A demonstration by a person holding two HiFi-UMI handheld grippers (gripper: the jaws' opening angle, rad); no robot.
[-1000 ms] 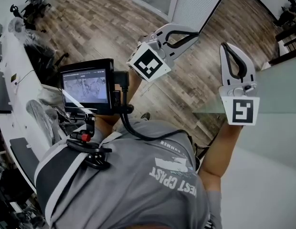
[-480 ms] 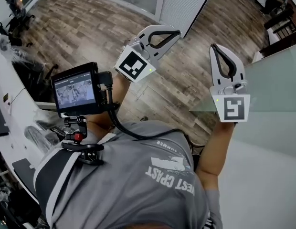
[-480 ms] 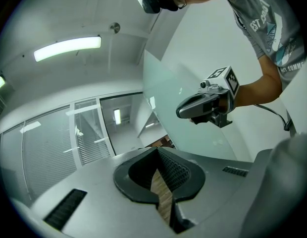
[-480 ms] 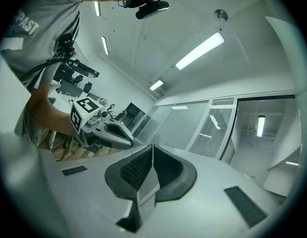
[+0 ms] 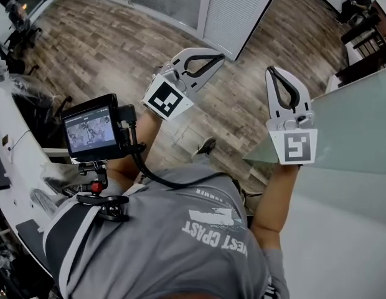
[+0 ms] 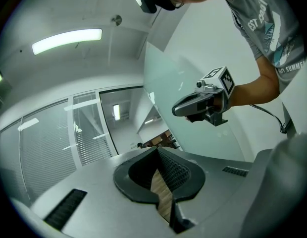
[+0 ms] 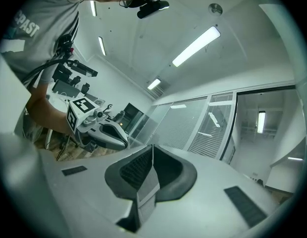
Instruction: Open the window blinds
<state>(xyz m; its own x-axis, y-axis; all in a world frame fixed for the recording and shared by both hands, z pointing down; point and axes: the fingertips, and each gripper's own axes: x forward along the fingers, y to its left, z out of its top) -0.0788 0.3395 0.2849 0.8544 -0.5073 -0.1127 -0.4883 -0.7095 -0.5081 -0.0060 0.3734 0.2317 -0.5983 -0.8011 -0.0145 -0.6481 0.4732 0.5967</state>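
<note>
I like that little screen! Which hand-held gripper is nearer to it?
Left. The left hand-held gripper sits just right of the screen; the right hand-held gripper is farther right, beyond it.

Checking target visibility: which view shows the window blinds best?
Right gripper view: the window blinds stand near centre, slats readable. The left gripper view has the blinds off to its left; the head view catches only part at its top edge.

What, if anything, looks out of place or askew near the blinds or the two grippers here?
Nothing stands out. The blinds show even, unbroken slats, the wooden floor in front of them shows no spill, and the left gripper and right gripper are both shut and empty.
</note>
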